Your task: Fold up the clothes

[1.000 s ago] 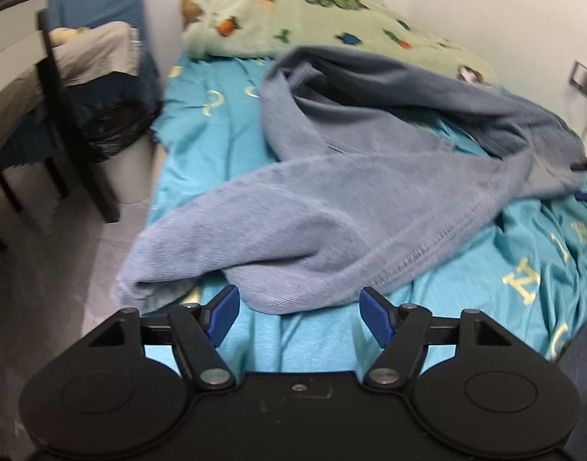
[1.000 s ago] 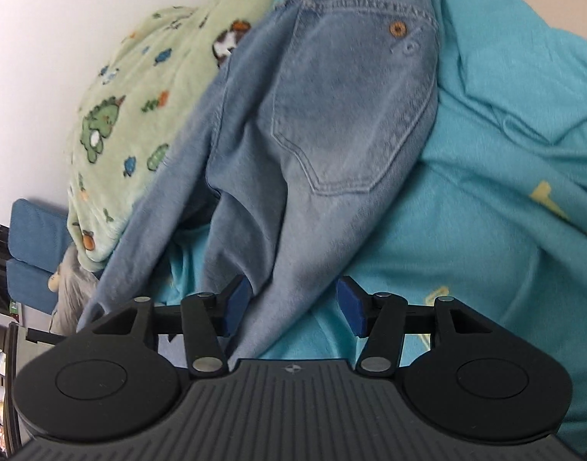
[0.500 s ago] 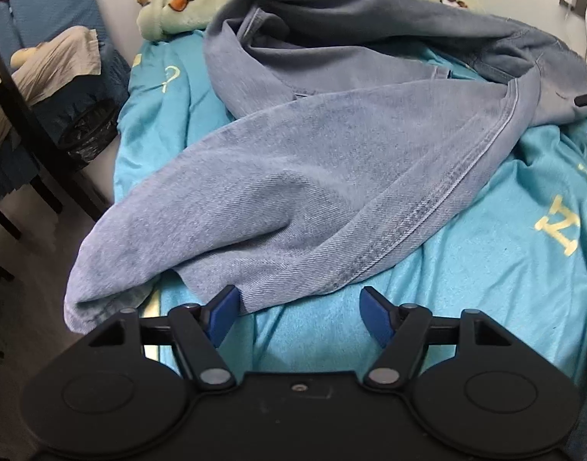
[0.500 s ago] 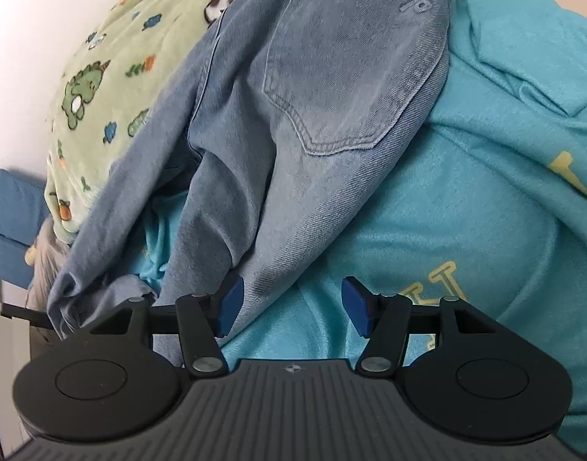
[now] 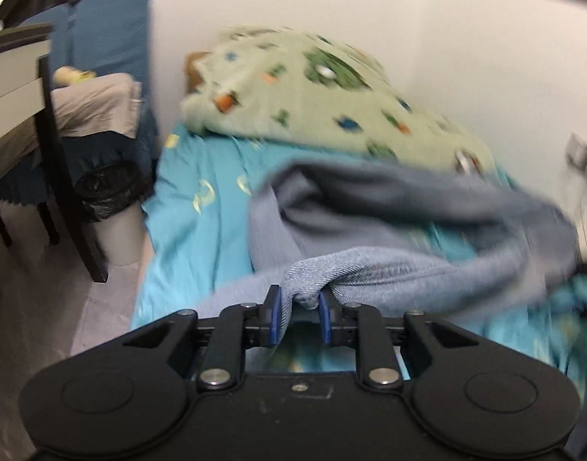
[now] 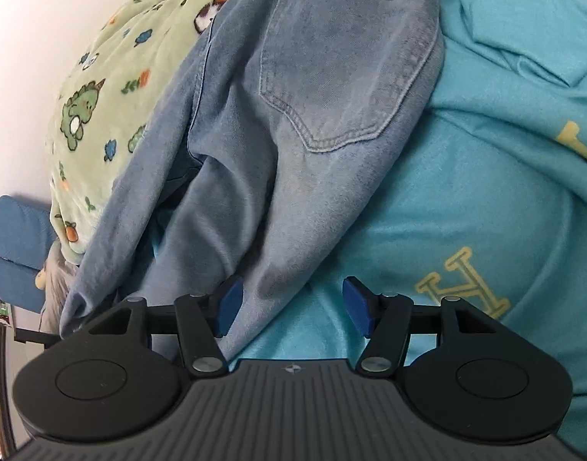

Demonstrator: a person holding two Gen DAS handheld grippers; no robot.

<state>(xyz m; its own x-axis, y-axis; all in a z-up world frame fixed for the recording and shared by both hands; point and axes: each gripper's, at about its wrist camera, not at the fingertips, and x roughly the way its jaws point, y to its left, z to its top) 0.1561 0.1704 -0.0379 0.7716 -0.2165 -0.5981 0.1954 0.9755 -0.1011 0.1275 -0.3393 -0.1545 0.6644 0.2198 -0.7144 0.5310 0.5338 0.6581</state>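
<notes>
While my left tongs (image 5: pixel 300 309) are closing, a bunched fold of the jeans (image 5: pixel 389 269) sits pinched between their blue pads, the denim drawn up into a small peak right at the tips. From that pinch the pale blue cloth runs back and to the right across the bed (image 5: pixel 193 223), one leg draped in a broad loop, with the teal sheet showing through the gap under it. The view is blurred, so I cannot make out seams there.

My right tongs (image 6: pixel 291 309) stand apart. A leg of the jeans (image 6: pixel 278 192) passes beside the left pad and partly between the two, but I cannot tell whether that pad touches it; the right pad is clear of it, over bare teal sheet. Further up that view I see a back pocket (image 6: pixel 351 77) with a copper rivet at its corner, lying flat.

Beyond the jeans, at the head of the bed, lies a light green blanket (image 5: pixel 312 92) printed with dinosaurs, against a white wall. Left of the bed I see a dark chair (image 5: pixel 59 176), a bin lined with a black bag (image 5: pixel 109 199) and a blue upholstered seat.
</notes>
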